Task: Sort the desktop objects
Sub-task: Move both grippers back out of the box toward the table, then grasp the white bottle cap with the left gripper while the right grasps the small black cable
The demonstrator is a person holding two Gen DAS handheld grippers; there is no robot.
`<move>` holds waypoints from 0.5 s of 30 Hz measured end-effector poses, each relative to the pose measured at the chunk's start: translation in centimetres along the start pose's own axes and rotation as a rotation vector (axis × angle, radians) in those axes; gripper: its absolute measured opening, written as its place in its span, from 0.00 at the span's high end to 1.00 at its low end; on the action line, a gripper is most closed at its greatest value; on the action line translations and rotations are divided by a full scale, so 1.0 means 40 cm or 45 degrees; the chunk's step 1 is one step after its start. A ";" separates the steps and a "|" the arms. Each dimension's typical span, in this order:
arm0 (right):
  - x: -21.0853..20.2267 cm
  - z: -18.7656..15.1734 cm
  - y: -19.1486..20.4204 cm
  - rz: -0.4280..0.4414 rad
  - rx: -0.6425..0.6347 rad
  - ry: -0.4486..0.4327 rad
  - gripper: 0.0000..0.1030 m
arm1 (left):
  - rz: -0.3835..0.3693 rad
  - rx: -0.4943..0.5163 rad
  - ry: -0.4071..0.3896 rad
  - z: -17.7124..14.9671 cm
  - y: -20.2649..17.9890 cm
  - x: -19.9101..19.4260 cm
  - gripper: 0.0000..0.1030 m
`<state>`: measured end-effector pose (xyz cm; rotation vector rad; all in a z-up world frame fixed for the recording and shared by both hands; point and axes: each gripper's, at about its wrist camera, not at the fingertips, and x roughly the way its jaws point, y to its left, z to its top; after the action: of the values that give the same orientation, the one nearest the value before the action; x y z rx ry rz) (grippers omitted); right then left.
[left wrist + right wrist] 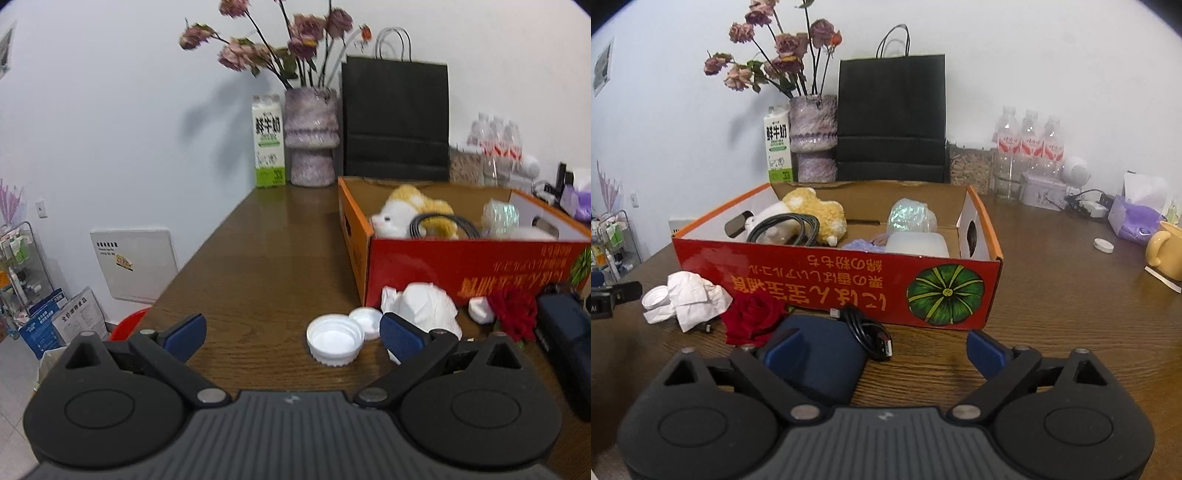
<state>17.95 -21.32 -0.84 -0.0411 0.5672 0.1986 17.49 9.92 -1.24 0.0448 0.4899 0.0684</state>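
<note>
The red cardboard box with orange rim [849, 280], mid-frame, already holds a plush toy [816, 214], suggesting it is the sorting bin. Just below it lies the dark blue pouch [816, 354], between the released right gripper [882, 350]. Only the left view shows the white ridged plastic caps [334, 341] between the left gripper [291, 334], spread and empty.

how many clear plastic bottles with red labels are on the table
3. The clear plastic bottles stand in a row at the back right by the wall: left, middle, right. More may hide behind them.
</note>
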 end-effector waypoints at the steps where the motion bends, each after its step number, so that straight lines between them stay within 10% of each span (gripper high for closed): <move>1: 0.006 0.001 -0.001 -0.004 -0.003 0.005 0.11 | -0.003 0.005 0.015 -0.001 0.000 0.007 0.01; 15: 0.081 0.045 0.002 0.065 -0.009 0.052 0.40 | -0.060 0.005 0.152 0.014 -0.004 0.085 0.24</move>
<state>21.55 -20.49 -1.06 -0.0374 0.6087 0.2495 20.74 10.00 -2.34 0.0329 0.6104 0.0241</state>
